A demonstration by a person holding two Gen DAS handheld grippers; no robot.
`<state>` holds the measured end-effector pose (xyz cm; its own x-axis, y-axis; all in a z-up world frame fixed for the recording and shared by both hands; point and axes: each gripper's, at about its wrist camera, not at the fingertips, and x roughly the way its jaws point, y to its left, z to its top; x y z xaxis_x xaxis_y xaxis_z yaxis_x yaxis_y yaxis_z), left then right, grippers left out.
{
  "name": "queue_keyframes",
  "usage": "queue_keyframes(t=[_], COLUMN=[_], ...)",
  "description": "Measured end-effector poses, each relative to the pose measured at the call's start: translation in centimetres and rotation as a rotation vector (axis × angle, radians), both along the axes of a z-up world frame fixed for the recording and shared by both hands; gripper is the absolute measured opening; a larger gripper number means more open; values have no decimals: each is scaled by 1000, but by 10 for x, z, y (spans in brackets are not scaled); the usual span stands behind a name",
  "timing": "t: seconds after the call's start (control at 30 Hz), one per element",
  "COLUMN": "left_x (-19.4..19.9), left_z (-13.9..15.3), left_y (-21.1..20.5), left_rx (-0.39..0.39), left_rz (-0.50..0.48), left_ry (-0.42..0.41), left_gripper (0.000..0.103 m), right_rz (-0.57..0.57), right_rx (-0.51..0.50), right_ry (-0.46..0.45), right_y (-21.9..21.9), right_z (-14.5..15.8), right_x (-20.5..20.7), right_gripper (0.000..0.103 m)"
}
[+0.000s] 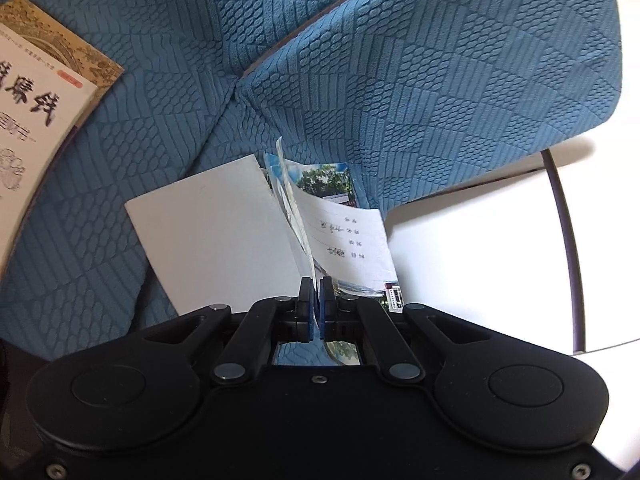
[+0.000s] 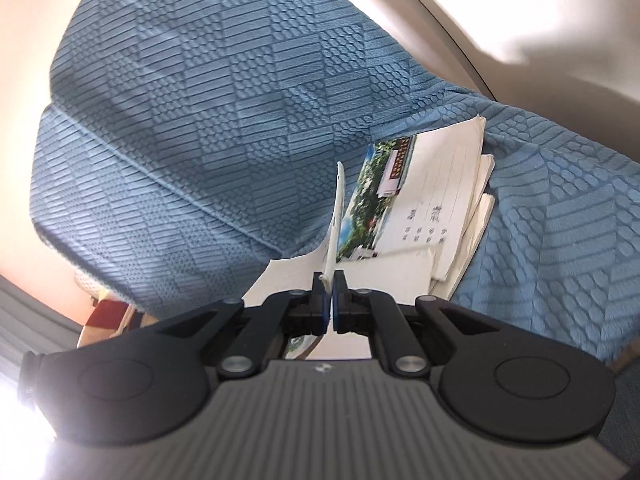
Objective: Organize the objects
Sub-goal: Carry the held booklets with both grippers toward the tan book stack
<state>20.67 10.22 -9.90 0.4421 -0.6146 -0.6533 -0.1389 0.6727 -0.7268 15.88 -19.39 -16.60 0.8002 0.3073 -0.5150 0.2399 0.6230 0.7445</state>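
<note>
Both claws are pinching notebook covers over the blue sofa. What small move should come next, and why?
Probably carry both notebooks toward the book at the left. The left claw and right claw each grip only a thin cover, so pages dangle over the sofa.

So it's a sofa (image 1: 400, 80) with a blue quilted cover. Near the left edge of the seat lies a book (image 1: 36, 92) with big black characters, on top of a gold patterned one (image 1: 72, 46). A few cream booklets (image 2: 468, 184) lie stacked by the backrest crease.
</note>
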Motion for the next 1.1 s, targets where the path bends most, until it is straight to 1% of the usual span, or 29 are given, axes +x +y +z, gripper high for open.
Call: queue_keyframes(t=[0.07, 0.17, 0.27, 0.33, 0.4, 0.57, 0.77, 1.03, 1.1], left_x=[-6, -16, -25, -29, -33, -39, -43, -48, -50], left_z=[8, 26, 40, 47, 56, 80, 105, 119, 121], left_y=[11, 23, 40, 53, 64, 89, 115, 156, 164], left_rx=[-34, -23, -20, -28, -27, -25, -6, -25, -8], left_rz=[11, 6, 22, 37, 49, 58, 53, 84, 82], left_ry=[1, -26, -37, -37, -44, -69, -107, -131, -132], left_gripper=[2, 2, 2, 2, 2, 2, 2, 3, 3], right_rz=[13, 38, 77, 93, 106, 146, 153, 194, 201], right_rx=[3, -25, -98, -104, -99, -123, -126, -142, -145], right_ry=[0, -9, -14, -25, -27, -36, -58, -78, -87], right_y=[6, 19, 40, 52, 62, 91, 118, 158, 169], right_z=[10, 29, 51, 61, 68, 86, 107, 126, 127], right_x=[-4, -9, -8, -8, -8, -7, -6, 0, 1], right_gripper=[5, 5, 5, 5, 5, 5, 5, 6, 6])
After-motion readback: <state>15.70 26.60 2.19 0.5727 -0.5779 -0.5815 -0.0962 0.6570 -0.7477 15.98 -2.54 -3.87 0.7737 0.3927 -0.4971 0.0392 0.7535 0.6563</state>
